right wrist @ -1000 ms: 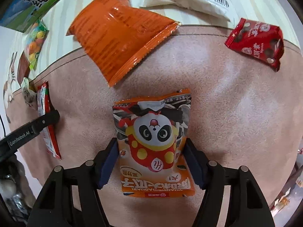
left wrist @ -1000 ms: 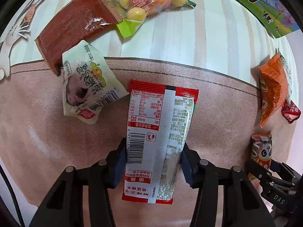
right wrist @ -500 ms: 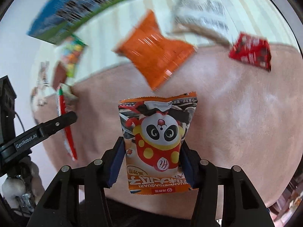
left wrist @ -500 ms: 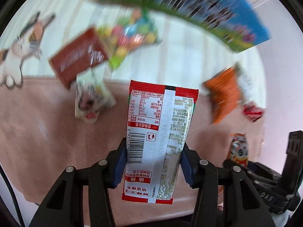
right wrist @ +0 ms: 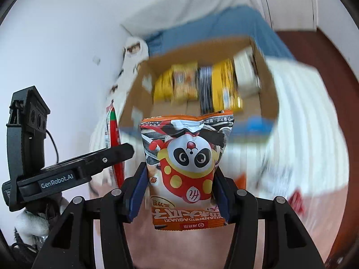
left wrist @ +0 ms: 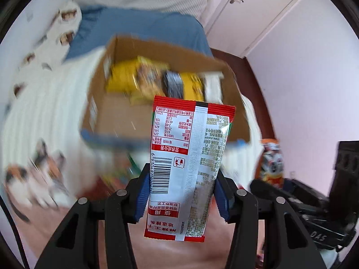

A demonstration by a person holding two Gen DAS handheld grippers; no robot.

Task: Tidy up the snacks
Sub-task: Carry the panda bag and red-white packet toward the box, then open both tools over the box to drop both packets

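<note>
Above the bed's near edge | my left gripper [left wrist: 182, 194] clamps red packet [left wrist: 190, 157], right gripper [right wrist: 180, 194] clamps panda packet [right wrist: 187, 165] | both raised toward box [left wrist: 143, 121] for sorting.

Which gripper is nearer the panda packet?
Right. The right gripper, whose jaws have just been closing, clamps the panda packet; the left gripper is beside it, holding a red-and-white packet.
</note>
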